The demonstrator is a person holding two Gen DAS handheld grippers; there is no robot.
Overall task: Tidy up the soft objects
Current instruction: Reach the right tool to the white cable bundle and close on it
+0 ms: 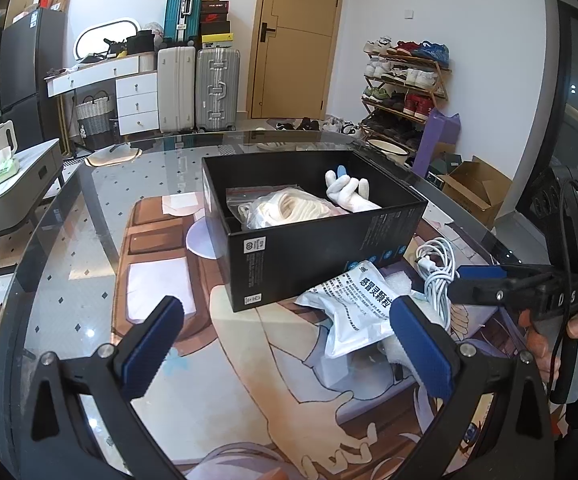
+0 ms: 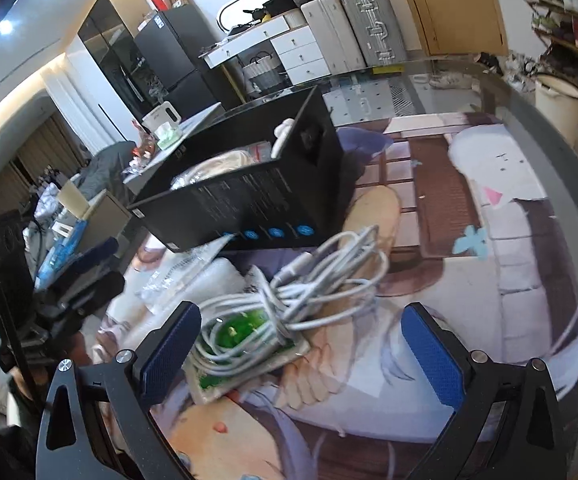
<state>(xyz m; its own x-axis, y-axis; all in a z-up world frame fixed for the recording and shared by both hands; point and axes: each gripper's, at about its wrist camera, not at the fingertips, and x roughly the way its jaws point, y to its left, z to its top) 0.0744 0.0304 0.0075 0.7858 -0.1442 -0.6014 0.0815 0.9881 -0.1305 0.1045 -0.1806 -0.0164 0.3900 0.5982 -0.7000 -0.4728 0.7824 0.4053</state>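
We have a glove (image 1: 347,192) and bagged cloth (image 1: 285,208) in the box (image 1: 313,256); the cable (image 2: 289,300) and pouch (image 1: 359,312) remain, with both grippers (image 1: 285,344) (image 2: 301,344) spread and empty.

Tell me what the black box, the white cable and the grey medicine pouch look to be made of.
Black box: matte printed cardboard, thin straight walls. White cable: smooth plastic-sheathed cord, loosely coiled. Grey medicine pouch: probably foil or plastic film; it shines and wrinkles.
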